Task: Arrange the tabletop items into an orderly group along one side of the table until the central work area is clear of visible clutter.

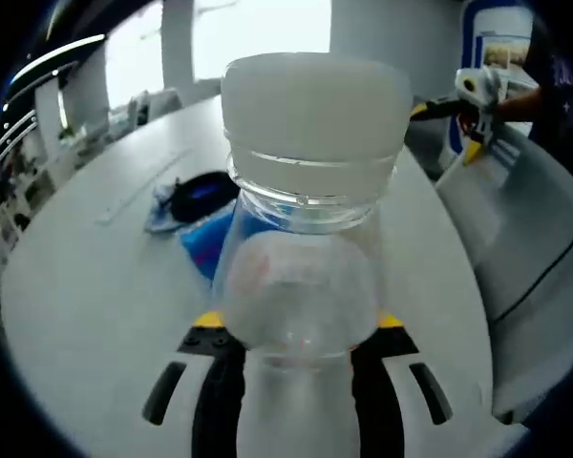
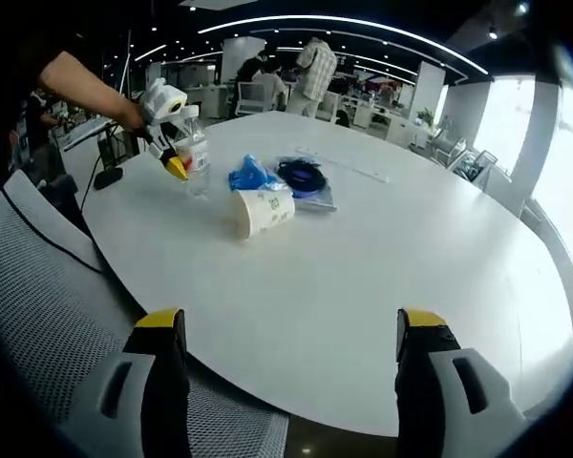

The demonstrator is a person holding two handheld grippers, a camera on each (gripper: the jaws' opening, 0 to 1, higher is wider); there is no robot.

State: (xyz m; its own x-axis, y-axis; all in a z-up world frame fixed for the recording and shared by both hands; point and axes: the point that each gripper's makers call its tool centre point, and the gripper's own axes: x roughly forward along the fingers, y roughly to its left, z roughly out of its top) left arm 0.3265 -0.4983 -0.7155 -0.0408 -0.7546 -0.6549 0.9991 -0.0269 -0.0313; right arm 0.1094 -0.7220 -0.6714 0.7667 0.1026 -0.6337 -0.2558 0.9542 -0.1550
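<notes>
In the left gripper view a clear plastic bottle (image 1: 301,286) with a white cap (image 1: 315,105) stands close between the jaws of my left gripper (image 1: 296,348), which is shut on it. In the right gripper view that same left gripper (image 2: 167,119) holds the bottle (image 2: 195,148) upright at the table's far left edge. A paper cup (image 2: 265,211) lies on its side near the middle of the white table (image 2: 363,277), with a blue crumpled wrapper (image 2: 251,175) and a coiled dark cable (image 2: 301,176) behind it. My right gripper (image 2: 291,367) stands open over the near table edge.
A mesh office chair (image 2: 48,296) sits at the table's near left edge, a black cord across it. Past the bottle lie the blue wrapper (image 1: 208,239) and coiled cable (image 1: 202,196). A long thin strip (image 2: 349,164) lies beyond the cable. People stand in the office behind.
</notes>
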